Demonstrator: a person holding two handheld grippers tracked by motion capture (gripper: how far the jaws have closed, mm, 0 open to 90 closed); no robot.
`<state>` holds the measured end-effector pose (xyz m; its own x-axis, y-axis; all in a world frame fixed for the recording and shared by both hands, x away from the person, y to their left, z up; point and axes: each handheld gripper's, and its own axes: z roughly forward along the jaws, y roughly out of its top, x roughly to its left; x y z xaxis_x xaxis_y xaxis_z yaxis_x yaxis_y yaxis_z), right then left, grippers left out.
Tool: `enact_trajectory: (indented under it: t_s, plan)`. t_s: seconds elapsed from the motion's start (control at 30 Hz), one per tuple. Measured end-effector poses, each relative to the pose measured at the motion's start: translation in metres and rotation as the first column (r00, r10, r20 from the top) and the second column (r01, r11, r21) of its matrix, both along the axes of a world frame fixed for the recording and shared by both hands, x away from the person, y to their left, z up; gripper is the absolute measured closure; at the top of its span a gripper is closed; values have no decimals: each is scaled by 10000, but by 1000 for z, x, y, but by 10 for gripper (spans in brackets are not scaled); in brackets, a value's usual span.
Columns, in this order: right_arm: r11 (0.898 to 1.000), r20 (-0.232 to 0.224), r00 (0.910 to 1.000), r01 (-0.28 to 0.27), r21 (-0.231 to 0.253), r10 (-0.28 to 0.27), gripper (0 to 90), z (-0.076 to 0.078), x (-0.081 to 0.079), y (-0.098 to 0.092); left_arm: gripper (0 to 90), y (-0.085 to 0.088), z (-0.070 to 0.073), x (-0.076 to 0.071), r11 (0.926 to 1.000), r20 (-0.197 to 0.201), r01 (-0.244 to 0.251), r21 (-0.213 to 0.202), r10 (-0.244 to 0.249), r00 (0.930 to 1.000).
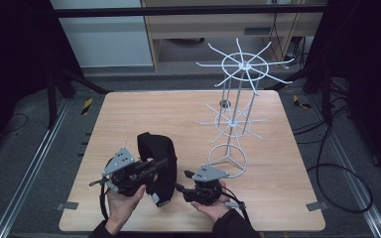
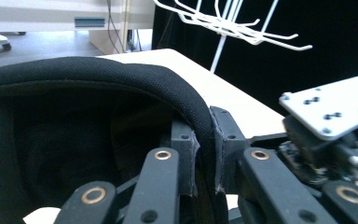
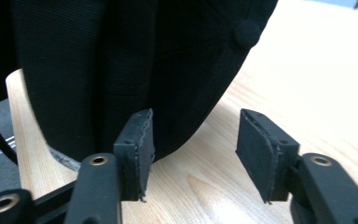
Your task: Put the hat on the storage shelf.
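Observation:
A black cap [image 1: 155, 148] stands on its side on the wooden table [image 1: 178, 109], near the front edge. My left gripper [image 1: 162, 164] is shut on the cap's curved fabric rim [image 2: 121, 70]; in the left gripper view the two pads [image 2: 182, 154] pinch that rim between them. My right gripper [image 1: 180, 187] sits just right of the cap, low over the table. Its jaws stand open in the right gripper view [image 3: 193, 128], with bare table between them. The cap's crown with its top button [image 3: 246, 30] hangs just beyond the left pad [image 3: 137, 140].
A white wire display rack [image 1: 238, 99] with two tiers of spoke hooks stands on a ring base at the table's right middle, and its hooks [image 2: 233, 25] show behind the cap. The right gripper's grey plate [image 2: 331, 105] is close to my left jaws.

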<state>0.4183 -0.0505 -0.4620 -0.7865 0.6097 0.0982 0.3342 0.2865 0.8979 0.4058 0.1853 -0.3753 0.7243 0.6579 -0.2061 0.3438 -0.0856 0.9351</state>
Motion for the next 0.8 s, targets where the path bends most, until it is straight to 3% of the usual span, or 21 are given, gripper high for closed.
enact_trajectory:
  t_s: [0.3, 0.33, 0.37, 0.4, 0.47, 0.53, 0.63, 0.67, 0.8]
  plan:
    - [9996, -508, 9985, -189, 188, 198, 494, -10, 8, 3, 809, -5, 5, -7, 9987, 228, 491, -165, -487, 9986]
    - [9991, -651, 9971, -379, 184, 390, 629, -13, 9, 3, 809, -6, 4, -7, 9984, 250, 551, -95, -549, 9982]
    - [9986, -727, 9961, -483, 225, 498, 701, -13, 9, 4, 809, -7, 4, -8, 9983, 267, 573, -76, -571, 9980]
    - [9986, -727, 9961, -483, 225, 498, 701, -13, 9, 4, 809, -7, 4, -8, 9983, 267, 573, -76, -571, 9980]
    - [9983, -828, 9949, -562, 118, 570, 845, -12, 8, 2, 808, -6, 3, -7, 9982, 278, 597, -101, -594, 9978]
    - [9983, -867, 9946, -567, 127, 576, 865, -11, 8, 1, 808, -5, 3, -7, 9981, 295, 597, -127, -593, 9978]
    - [9995, -599, 9978, -305, -74, 300, 874, -7, 6, -2, 802, -2, 2, -7, 9987, 432, 507, -86, -503, 9978]
    - [9997, -373, 9993, 12, -240, -20, 874, -3, 6, -5, 792, 1, 1, -7, 9993, 471, 371, 12, -371, 9982]
    - [9977, -96, 9992, 384, -558, -390, 874, 5, 5, -12, 760, 9, -5, -6, 9995, 360, 143, 264, -152, 9992]
